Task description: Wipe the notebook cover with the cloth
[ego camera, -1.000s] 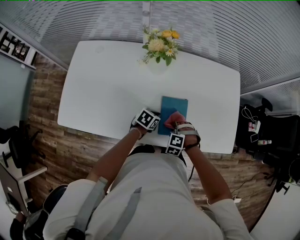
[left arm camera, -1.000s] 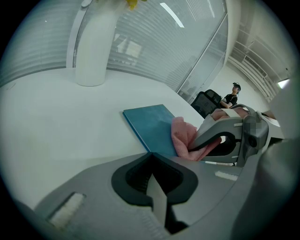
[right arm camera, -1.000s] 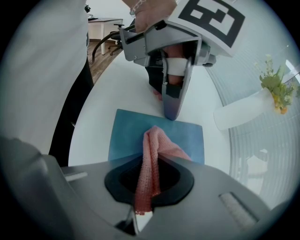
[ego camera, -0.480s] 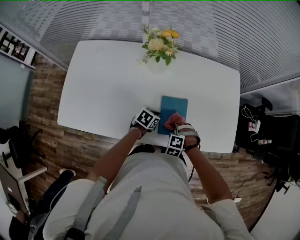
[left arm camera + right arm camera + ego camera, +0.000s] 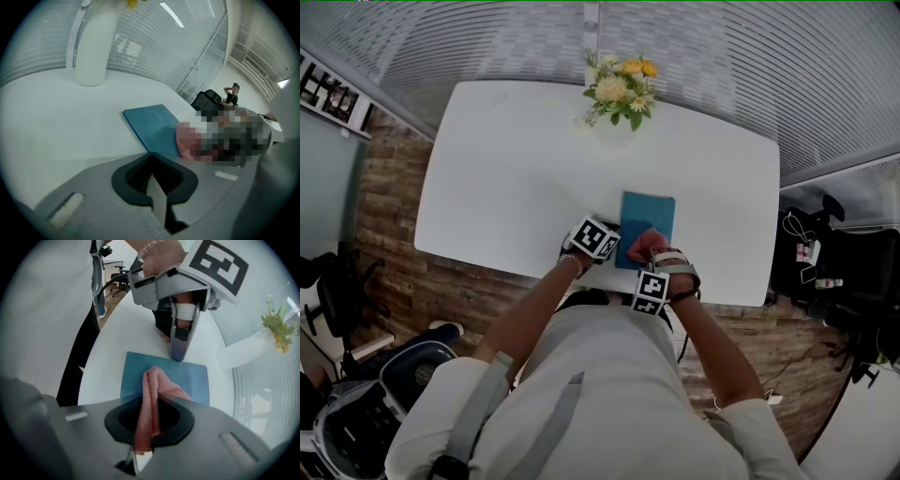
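**Cloth on the cover, notebook steadied for the wipe**

Nearest the person, the right gripper has its fingers clamped on the pink cloth. The cloth's free end drapes onto the teal notebook, so a push should drag it across the cover. Just beside it, the left gripper has its fingers pressed together on nothing and sets its tip at the notebook's left edge, probably to stop it sliding. The notebook lies flat near the front edge of the worktop. A vase of flowers stands well apart at the far side.

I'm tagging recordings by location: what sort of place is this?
Probably an office meeting room: a white table, glass partition walls, and an office chair nearby.
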Demonstrator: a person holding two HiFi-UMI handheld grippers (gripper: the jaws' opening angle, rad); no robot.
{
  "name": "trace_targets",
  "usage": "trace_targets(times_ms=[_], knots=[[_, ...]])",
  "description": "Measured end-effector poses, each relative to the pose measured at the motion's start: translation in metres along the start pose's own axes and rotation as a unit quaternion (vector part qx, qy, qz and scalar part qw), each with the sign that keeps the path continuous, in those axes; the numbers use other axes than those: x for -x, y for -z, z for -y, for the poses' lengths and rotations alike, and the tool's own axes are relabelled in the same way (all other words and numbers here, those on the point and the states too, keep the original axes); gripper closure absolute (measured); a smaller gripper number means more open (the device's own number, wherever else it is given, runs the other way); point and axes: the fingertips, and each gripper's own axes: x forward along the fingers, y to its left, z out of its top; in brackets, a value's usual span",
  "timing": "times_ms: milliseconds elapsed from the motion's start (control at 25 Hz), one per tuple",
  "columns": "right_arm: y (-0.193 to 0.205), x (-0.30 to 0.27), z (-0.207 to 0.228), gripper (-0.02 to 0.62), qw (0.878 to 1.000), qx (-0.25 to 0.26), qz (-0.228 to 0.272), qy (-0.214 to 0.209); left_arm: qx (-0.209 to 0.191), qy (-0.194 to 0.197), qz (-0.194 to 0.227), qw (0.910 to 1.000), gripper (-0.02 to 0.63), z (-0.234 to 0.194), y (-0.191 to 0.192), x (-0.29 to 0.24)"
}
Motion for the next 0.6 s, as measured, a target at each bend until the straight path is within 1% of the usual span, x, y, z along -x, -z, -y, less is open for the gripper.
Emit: trace_targets(times_ms=[600], knots=[[-0.0012, 0.0038, -0.0095, 0.581, 1.000, -0.004, 0.004, -0.015, 0.001, 0.001, 0.000, 1.0000, 0.611, 0.0003, 0.0001, 0.0004]])
